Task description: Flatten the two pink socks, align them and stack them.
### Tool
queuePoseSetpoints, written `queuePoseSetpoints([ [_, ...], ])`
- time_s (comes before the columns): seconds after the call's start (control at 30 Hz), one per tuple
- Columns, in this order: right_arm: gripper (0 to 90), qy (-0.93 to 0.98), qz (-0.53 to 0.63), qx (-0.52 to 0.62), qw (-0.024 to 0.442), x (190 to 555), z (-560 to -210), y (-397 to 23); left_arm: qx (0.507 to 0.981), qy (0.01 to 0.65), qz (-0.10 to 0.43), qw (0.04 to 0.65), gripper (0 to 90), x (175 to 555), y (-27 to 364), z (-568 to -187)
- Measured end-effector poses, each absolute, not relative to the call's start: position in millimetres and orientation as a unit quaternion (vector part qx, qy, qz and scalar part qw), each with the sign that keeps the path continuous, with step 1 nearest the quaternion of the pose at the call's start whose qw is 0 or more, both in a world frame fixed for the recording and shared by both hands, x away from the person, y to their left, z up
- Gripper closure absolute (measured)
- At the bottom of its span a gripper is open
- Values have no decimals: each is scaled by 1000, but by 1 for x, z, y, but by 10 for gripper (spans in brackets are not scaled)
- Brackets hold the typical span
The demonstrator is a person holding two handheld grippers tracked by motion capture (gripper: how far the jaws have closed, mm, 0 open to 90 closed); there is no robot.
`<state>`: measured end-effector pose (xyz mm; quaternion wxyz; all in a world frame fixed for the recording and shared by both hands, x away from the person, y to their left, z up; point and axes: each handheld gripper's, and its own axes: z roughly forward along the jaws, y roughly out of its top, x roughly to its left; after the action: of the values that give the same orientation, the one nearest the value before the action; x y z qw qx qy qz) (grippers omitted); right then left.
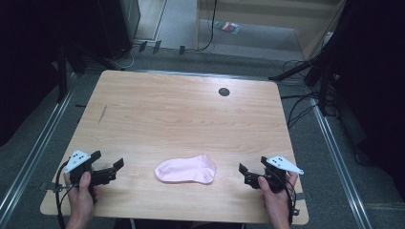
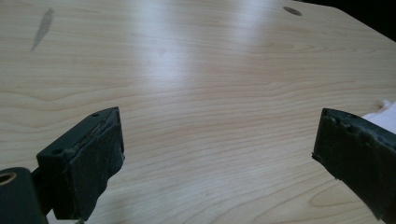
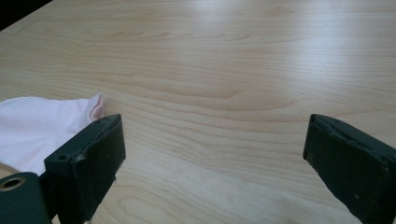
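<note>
Here, pink sock [image 1: 186, 170] lies between 2 gaping tools.

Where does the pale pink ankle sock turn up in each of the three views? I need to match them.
High view: the pale pink ankle sock lies flat near the table's front edge, between the two grippers.
Left gripper view: a sliver of it at the right edge, behind the right-hand jaw.
Right gripper view: at the left edge, behind the left-hand jaw.
Shared landmark: the small dark round hole in the light wooden tabletop, seen in the high and left gripper views.
</note>
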<state>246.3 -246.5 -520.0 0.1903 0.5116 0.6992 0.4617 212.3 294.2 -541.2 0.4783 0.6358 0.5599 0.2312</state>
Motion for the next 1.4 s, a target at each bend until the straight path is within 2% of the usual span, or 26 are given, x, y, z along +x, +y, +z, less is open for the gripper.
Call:
queuePoseSetpoints([
  [0.3,58,692,438,528,224,239,-524,-279,644,564,261,446,17,205,317,-544],
  [0.8,62,668,416,572,233,226,-540,-338,629,581,298,422,17,191,364,-546],
  [1.07,93,635,445,590,225,220,-546,-359,603,587,310,442,17,187,380,-546],
  [1.2,95,639,445,578,244,215,-544,-362,603,585,310,445,17,187,379,-548],
  [1.4,104,635,444,582,246,209,-547,-369,595,592,305,451,17,188,381,-550],
])
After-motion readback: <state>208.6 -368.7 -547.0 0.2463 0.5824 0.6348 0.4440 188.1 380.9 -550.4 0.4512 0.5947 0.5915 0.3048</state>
